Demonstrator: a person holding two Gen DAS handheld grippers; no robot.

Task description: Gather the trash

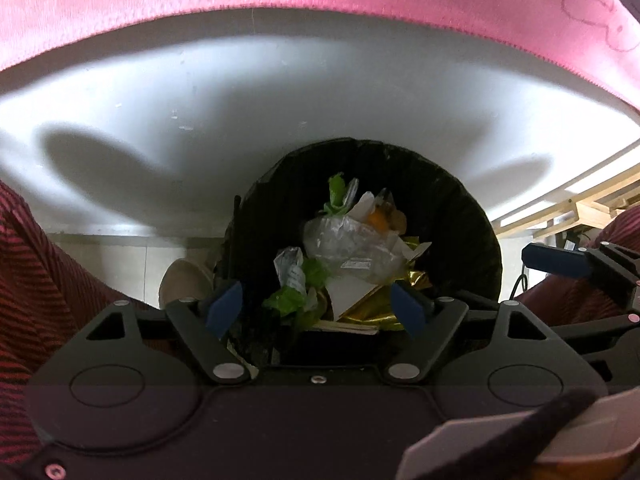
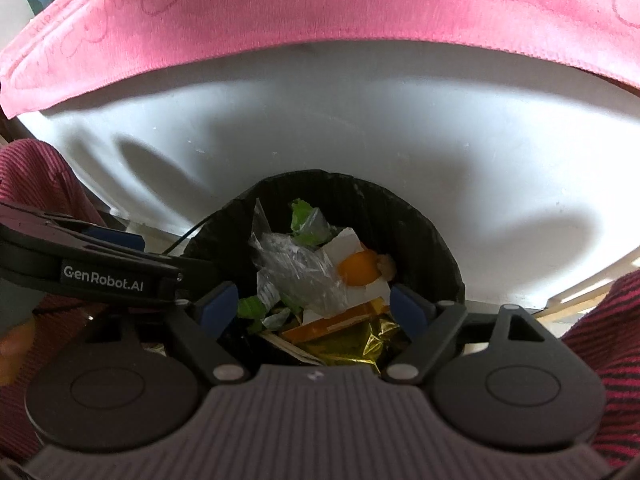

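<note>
**Both grippers wide open above a lined bin of trash**

- Left gripper [image 1: 316,309]: points steeply down over the bin mouth. Its blue fingertips [image 1: 224,307] stand far apart, nothing pressed between them and nothing held; the trash seen in the gap lies below, inside the bin.
- Right gripper [image 2: 316,307]: likewise aimed down into the bin, jaws spread wide and empty. In the left wrist view one of its blue pads shows at the right edge; in the right wrist view the left gripper's body, lettered "GenRobot.AI", crosses the left side, so the two tools hang just beside each other.
- Bin [image 1: 472,240]: round, fitted with a black liner bag, standing on the floor against the white front of the surface [image 1: 280,92].
- Trash [image 1: 352,240], all inside the bin: crumpled clear plastic on top, green wrapper scraps [image 2: 302,216], torn white paper, an orange piece [image 2: 358,266], gold foil [image 2: 352,346] at the near side, a flat orange-and-white packet under the paper.
- Pink cloth [image 2: 320,12]: draped along the edge of the surface, hanging down over its upper front, faint line drawings on it.
- Person: legs in dark red striped fabric on either side of the bin; a light shoe [image 1: 182,280] on the tiled floor left of the bin.
- Wooden slats [image 1: 592,200]: at the far right, beyond the surface.
</note>
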